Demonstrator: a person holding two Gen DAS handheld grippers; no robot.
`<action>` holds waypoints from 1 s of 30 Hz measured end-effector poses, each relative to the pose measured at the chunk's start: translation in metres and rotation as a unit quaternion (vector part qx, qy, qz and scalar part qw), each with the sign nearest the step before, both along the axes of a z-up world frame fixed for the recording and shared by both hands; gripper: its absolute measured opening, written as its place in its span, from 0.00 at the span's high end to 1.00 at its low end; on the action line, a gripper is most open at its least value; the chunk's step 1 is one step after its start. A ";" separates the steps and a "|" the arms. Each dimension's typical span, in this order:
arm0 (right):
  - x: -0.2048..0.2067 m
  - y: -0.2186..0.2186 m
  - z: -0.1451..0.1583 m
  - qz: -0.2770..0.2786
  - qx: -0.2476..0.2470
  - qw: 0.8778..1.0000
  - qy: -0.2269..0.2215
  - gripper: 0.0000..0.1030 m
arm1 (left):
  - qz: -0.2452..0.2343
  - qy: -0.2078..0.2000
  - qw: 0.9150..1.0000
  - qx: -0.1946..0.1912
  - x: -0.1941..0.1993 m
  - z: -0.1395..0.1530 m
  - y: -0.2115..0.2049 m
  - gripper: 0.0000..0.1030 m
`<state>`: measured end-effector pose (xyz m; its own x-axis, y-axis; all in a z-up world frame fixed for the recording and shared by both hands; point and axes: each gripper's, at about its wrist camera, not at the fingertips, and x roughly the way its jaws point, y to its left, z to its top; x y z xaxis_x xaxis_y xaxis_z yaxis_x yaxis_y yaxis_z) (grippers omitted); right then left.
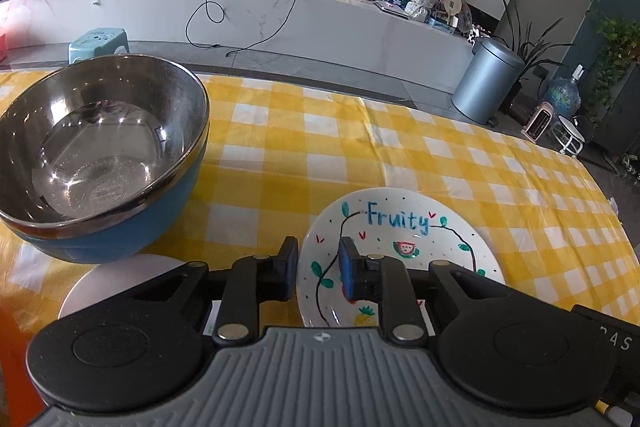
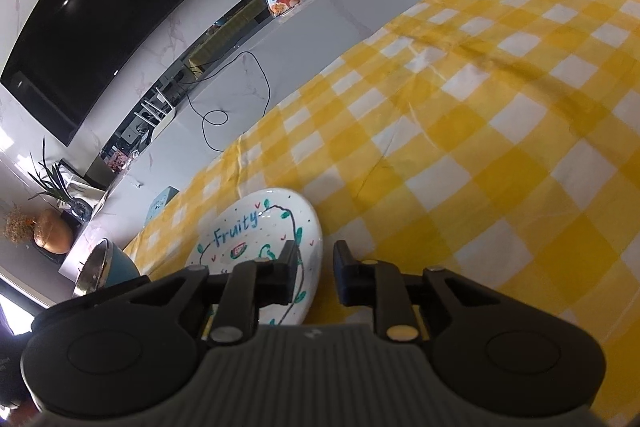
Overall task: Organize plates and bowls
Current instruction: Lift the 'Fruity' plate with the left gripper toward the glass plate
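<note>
Caught mid-sort on a yellow checked tablecloth (image 1: 400, 147): a white "Fruity" plate (image 1: 404, 227) lying flat near the table's front edge, framed from two sides. Left gripper (image 1: 319, 267) poised over the plate's left rim, tongs set to a narrow gap, closed on nothing; rim edge showing between the jaws, contact impossible to confirm. Right gripper (image 2: 316, 273) at the plate (image 2: 264, 227) from the other side, tongs likewise narrow and empty, left jaw over the painted face, right jaw over bare cloth, the rim running between. Off to the left, well apart from the plate, a steel-lined blue bowl (image 1: 96, 163), apparently nested in a second one, resting partly over a plain pale disc (image 1: 112, 287), perhaps another plate. Step in hand, by appearances: taking up the painted plate for stacking. Next move likely calling for one pair of tongs to slip lower around the thin rim and pinch squarely, the glazed surface looking slippery and apt to tilt from a shallow grip.
</note>
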<state>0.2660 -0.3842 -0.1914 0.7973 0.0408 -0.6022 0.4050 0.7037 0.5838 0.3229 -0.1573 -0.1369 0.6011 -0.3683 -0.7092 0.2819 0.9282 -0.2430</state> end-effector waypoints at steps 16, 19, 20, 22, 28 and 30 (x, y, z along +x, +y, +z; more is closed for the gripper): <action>-0.039 -0.008 0.015 -0.026 0.020 0.999 -0.002 0.94 | -0.014 0.019 1.000 -0.018 -0.043 0.019 0.003 0.83; -0.059 -0.008 0.020 -0.030 0.026 0.999 0.000 0.95 | -0.016 0.022 0.999 -0.022 -0.062 0.024 0.007 0.83; -0.066 -0.007 0.022 -0.031 0.028 0.999 0.001 0.95 | -0.014 0.024 0.999 -0.023 -0.071 0.025 0.010 0.83; -0.080 -0.003 0.025 -0.030 0.028 0.999 0.005 0.95 | -0.013 0.024 0.999 -0.022 -0.085 0.028 0.014 0.83; -0.122 0.015 0.033 -0.018 0.030 0.999 0.008 0.95 | -0.004 0.033 0.999 -0.025 -0.124 0.036 0.035 0.83; -0.135 0.023 0.035 -0.012 0.031 0.999 0.010 0.95 | 0.002 0.035 0.999 -0.028 -0.136 0.038 0.045 0.83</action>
